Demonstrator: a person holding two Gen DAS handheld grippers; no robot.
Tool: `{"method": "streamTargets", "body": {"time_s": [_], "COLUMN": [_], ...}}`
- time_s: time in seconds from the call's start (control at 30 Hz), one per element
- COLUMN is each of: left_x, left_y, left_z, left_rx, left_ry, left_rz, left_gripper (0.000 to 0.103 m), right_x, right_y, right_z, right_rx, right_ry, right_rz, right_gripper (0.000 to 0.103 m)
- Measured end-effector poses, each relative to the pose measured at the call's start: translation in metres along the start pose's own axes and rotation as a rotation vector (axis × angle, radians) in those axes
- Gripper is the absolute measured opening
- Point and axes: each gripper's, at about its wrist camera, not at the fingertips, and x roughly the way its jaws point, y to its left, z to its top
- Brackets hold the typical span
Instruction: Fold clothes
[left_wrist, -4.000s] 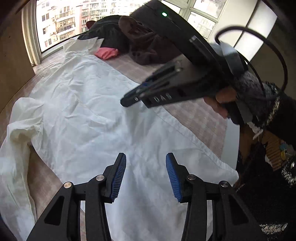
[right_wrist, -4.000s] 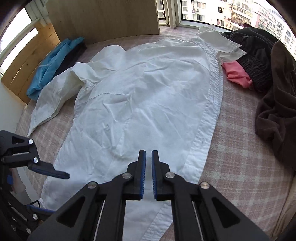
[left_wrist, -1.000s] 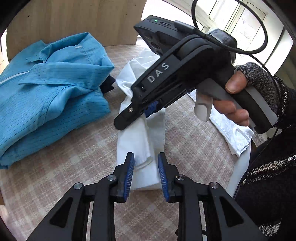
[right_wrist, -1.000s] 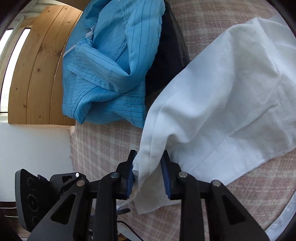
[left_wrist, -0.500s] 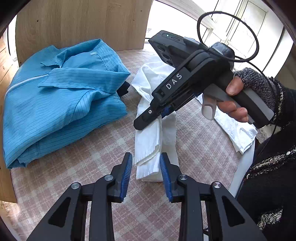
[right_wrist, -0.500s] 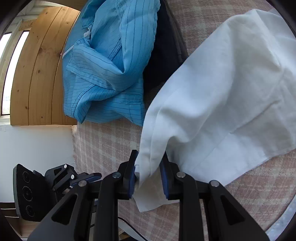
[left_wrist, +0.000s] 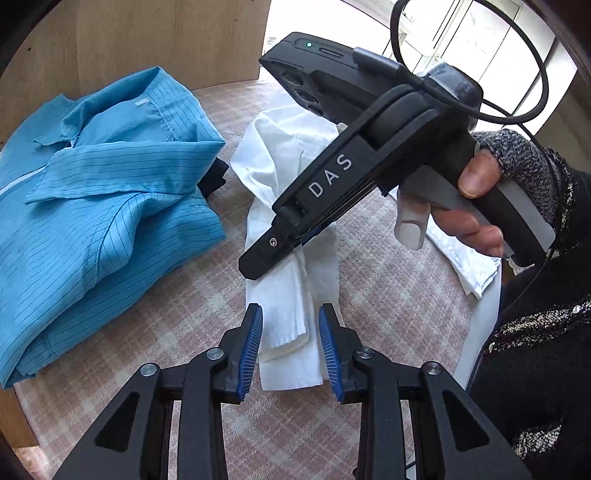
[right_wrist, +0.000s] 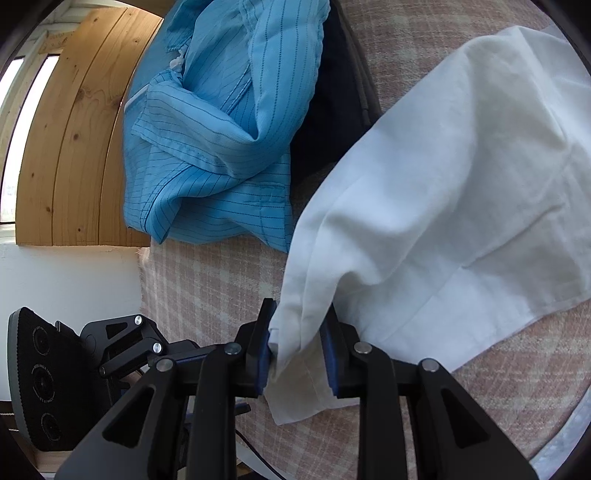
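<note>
Right claw (right_wrist: 297, 347) tilts down, pinching white shirt (right_wrist: 443, 206) sleeve.

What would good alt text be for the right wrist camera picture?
The right gripper pinches the sleeve end of a white shirt between its blue pads, lifting it off a pink checked cover. A crumpled blue striped shirt lies beyond, against a wooden panel.

The right gripper (right_wrist: 297, 349) pinches a white sleeve (right_wrist: 436, 229) above the checked cloth (right_wrist: 207, 273); a blue shirt (right_wrist: 221, 122) lies beside it.
</note>
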Motion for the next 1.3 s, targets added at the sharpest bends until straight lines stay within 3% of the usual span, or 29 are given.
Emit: {"method": "streamTargets", "body": {"time_s": [0.1, 0.2, 0.23, 0.43, 0.6, 0.7, 0.93, 1.1, 1.17, 1.2, 1.23, 1.3], "left_x": [-0.005, 0.000, 0.004, 0.012, 0.011, 0.010, 0.008, 0.003, 0.001, 0.001, 0.001, -0.001], "left_y": [0.001, 0.003, 0.003, 0.000, 0.002, 0.000, -0.001, 0.004, 0.003, 0.003, 0.002, 0.002], "left_z": [0.001, 0.003, 0.004, 0.006, 0.004, 0.002, 0.001, -0.002, -0.003, -0.004, -0.004, -0.005], "left_rx": [0.009, 0.026, 0.036, 0.081, 0.077, 0.085, 0.098, 0.084, 0.089, 0.095, 0.098, 0.098], "left_ry": [0.002, 0.039, 0.055, 0.103, 0.114, 0.118, 0.123, 0.127, 0.126, 0.128, 0.130, 0.126], "left_rz": [0.011, 0.032, 0.045, 0.069, 0.057, 0.043, 0.060, 0.063, 0.061, 0.063, 0.067, 0.063], "left_gripper": [0.029, 0.009, 0.007, 0.004, 0.003, 0.003, 0.003, 0.003, 0.003, 0.003, 0.003, 0.003], "right_x": [-0.001, -0.002, -0.002, -0.005, -0.011, -0.019, -0.030, -0.025, -0.021, -0.020, -0.019, -0.021], "right_y": [0.000, 0.001, 0.001, 0.000, 0.007, 0.011, 0.001, 0.000, 0.002, 0.002, 0.002, 0.000], "right_z": [0.001, 0.002, 0.002, 0.002, -0.004, -0.012, -0.035, -0.034, -0.032, -0.031, -0.030, -0.029], "right_rx": [-0.006, -0.011, -0.013, -0.020, -0.048, -0.066, -0.022, -0.039, -0.049, -0.044, -0.040, -0.038], "right_ry": [-0.001, -0.001, -0.001, 0.007, 0.007, -0.002, 0.004, -0.003, -0.005, -0.001, 0.004, 0.002], "right_rz": [-0.006, -0.012, -0.013, -0.019, -0.037, -0.041, 0.085, 0.076, 0.067, 0.082, 0.103, 0.122], "right_gripper": [0.024, 0.024, 0.024, 0.025, 0.038, 0.039, 0.039, 0.039, 0.037, 0.031, 0.017, 0.013]}}
